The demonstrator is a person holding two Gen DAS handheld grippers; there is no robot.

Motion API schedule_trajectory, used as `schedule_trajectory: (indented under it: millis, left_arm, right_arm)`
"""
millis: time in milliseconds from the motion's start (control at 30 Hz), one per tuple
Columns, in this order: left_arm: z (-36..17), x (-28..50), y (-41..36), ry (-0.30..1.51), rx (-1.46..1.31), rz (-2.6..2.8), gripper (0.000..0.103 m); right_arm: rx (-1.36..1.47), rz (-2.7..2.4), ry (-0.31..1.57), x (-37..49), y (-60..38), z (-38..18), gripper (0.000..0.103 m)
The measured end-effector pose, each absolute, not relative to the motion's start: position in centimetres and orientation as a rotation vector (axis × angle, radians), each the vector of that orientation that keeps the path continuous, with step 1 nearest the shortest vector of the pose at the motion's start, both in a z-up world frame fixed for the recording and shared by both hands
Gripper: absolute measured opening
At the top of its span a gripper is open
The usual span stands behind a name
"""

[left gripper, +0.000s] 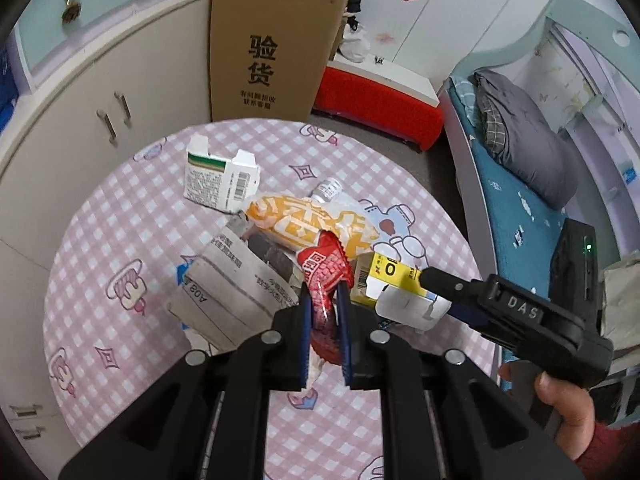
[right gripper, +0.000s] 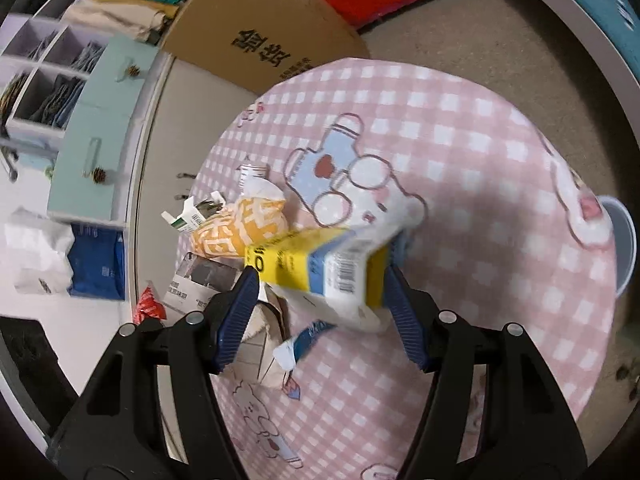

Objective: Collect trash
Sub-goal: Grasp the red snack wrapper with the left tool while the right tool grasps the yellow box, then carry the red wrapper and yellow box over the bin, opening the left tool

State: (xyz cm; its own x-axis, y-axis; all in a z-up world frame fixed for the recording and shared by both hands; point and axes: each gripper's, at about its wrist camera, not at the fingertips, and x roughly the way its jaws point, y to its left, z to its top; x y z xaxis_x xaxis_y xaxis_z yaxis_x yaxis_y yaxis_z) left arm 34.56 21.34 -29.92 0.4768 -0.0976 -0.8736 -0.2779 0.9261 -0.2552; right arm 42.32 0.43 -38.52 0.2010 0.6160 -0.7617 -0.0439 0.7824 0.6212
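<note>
My left gripper (left gripper: 325, 288) is shut on a crumpled red snack wrapper (left gripper: 325, 270) and holds it above the pink checked round table (left gripper: 120, 216). My right gripper (right gripper: 320, 276) has its blue fingers on both sides of a yellow and blue carton (right gripper: 320, 268), which also shows in the left wrist view (left gripper: 394, 276). Its jaws are wide and grip the carton's sides. Still on the table lie an orange and white bag (left gripper: 308, 222), a folded newspaper (left gripper: 236, 280), a white and green box (left gripper: 218, 180) and a small bottle (left gripper: 328, 190).
A tall cardboard box (left gripper: 272, 44) stands behind the table beside a red stool (left gripper: 380, 100). A cabinet (left gripper: 80, 120) is at the left and a bed (left gripper: 520, 184) at the right. A grey bin rim (right gripper: 624, 240) shows past the table's right edge.
</note>
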Motion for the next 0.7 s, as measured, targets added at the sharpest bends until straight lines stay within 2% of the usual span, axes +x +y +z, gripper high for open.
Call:
schedule_trajectory:
  millis: [67,200,267,367,700]
  left_arm:
    - [-30.3,34.8,21.5,1.077,-0.406,0.109,0.011]
    - [-30.6,34.8,21.9,1.075,-0.422,0.098,0.011]
    - [-30.7,34.7,22.1,1.078,-0.434,0.085,0.011]
    - [-30.5,34.3,22.3,1.080,-0.458,0.056,0.011]
    - [-27.1,31.5,21.7,1.052,-0.453,-0.113,0.011]
  right_arm:
    - [0.528,0.519,1.304,42.7,1.1,-38.5,0.053]
    - [0.466,0.548,1.312,42.9,3.1,-38.1,0.024]
    - [0.407,0.556,1.296,42.6,4.5,-37.3,0.019]
    - [0.336,0.579,1.254,41.8,5.9,-35.3,0.005]
    - [0.336,0.483,1.101,35.4,3.5,-29.0,0.003]
